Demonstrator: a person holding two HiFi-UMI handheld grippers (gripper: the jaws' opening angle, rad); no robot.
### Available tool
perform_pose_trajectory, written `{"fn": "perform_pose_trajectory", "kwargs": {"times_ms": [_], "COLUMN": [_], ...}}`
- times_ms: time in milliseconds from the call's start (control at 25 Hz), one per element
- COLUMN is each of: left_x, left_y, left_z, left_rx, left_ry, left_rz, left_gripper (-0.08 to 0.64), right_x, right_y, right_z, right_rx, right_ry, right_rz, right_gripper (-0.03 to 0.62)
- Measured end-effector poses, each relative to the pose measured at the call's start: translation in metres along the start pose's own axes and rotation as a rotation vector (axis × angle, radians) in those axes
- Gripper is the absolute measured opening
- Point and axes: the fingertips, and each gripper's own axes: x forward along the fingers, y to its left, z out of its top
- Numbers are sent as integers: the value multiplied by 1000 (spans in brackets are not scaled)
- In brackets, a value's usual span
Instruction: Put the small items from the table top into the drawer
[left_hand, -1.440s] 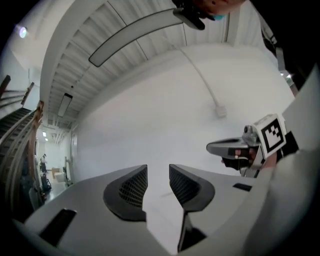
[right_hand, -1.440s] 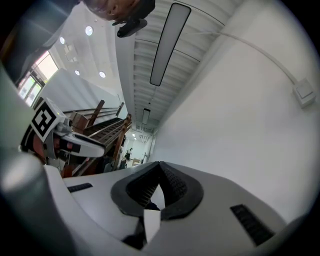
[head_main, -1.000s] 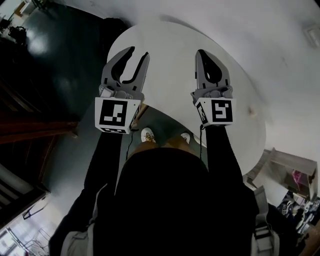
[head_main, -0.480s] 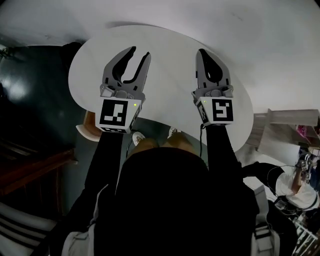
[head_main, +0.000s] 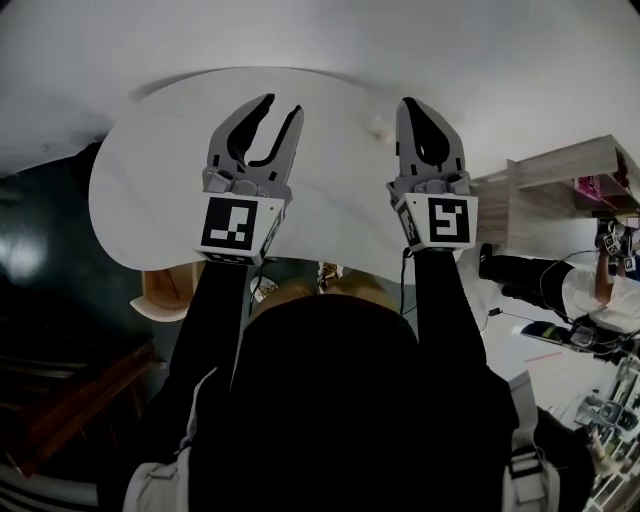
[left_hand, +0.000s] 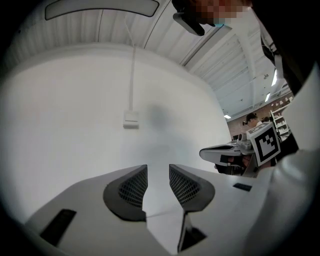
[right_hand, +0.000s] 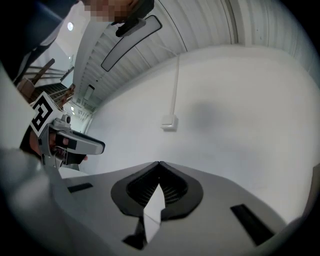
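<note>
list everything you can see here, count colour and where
table: 1, white, rounded edge, beneath both tools
wall switch box: 1, white, on wall ahead
wooden seat: 1, tan, under table's left edge
shelf unit: 1, light wood, right of table
other person: 1, white top, far right
left tool: 1, grey, jaws apart, empty
right tool: 1, grey, jaws shut, empty
sleeves: 2, black, behind the tools

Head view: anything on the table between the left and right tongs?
Only the bare round white table top, with one faint brownish mark, lies between the left tongs and the right tongs; nothing else. The head view shows this.
</note>
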Motion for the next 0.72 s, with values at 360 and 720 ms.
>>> {"fn": "perform_pose_trajectory", "kwargs": {"times_ms": [360,720], "left_x": [60,72], "left_y": [-66,-84], "left_z": [-4,-11], "left_rx": [-23,-25], "left_ry": [-7,12], "left_rz": [-163,-200], "left_gripper": [146,146], "right_x": [-40,-49], "right_y": [-72,-88], "right_z": [-14,-24], "right_rx": [-7,6], "right_ry": [29,42], "right_rz": [-144,-176], "right_gripper": [28,28]}}
